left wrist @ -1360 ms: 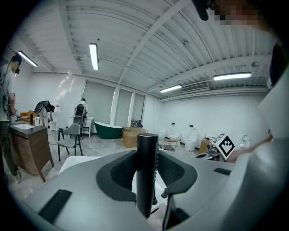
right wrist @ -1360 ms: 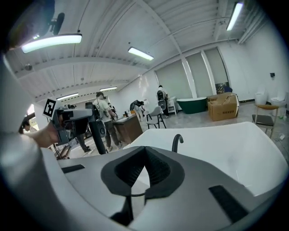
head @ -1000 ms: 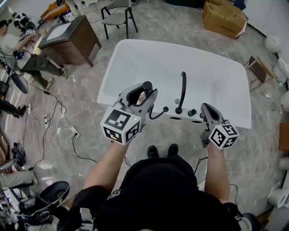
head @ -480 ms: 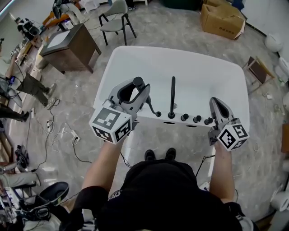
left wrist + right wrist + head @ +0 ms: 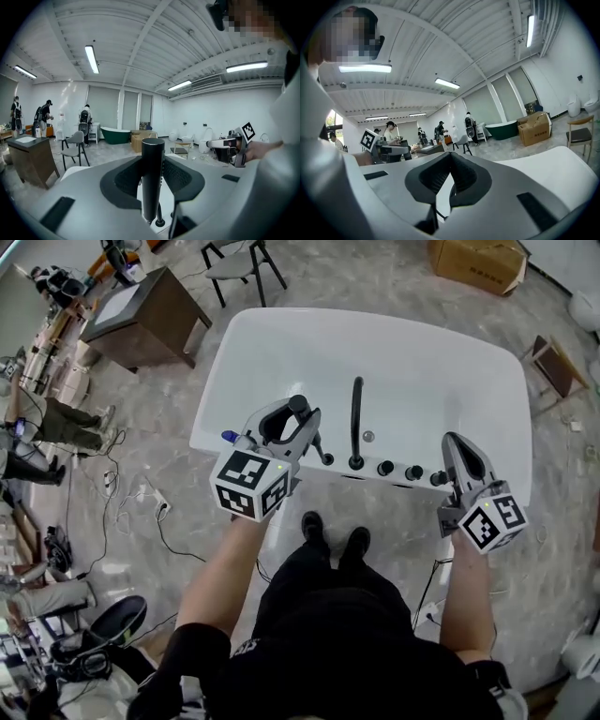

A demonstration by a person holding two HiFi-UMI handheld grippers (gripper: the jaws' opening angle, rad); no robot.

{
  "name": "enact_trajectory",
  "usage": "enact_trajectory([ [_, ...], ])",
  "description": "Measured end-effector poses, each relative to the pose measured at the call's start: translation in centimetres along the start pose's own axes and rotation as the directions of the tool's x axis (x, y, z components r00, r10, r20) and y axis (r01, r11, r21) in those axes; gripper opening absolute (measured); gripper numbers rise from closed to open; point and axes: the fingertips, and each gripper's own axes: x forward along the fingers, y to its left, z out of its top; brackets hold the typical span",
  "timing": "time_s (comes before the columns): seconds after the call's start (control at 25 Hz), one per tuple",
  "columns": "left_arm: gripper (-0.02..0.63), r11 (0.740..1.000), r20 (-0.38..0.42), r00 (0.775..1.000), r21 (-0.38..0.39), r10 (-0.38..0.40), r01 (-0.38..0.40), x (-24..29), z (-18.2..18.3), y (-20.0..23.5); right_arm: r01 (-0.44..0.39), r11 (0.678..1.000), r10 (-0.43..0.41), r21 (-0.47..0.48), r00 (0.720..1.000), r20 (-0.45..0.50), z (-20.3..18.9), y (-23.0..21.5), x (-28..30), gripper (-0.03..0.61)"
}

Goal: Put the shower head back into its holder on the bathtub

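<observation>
My left gripper (image 5: 296, 414) has its fingers grasping the black shower head (image 5: 153, 178) upright above the bathtub (image 5: 281, 338) near rim, left of the spout (image 5: 356, 418). The right gripper (image 5: 461, 444) has its fingers clenched, empty.

No text or number can be read; the white print on the shirt (image 5: 246, 646), lower left, is too small.

Bright, even indoor light falls from long ceiling tube lights (image 5: 92, 58); shadows on the floor (image 5: 375, 277) are soft and faint. Both gripper views are fisheye, bent and black at the corners, with the near jaws slightly blurred.
</observation>
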Motion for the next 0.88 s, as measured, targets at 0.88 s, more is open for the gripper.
enact_trajectory([
  [0.88,0.146,0.989,-0.258,0.96,-0.119,-0.112,0.083,10.9,-22.3,4.4,0.082,0.982,-0.056,0.169,0.987,-0.153,-12.1,-4.1,6.6,0.014],
])
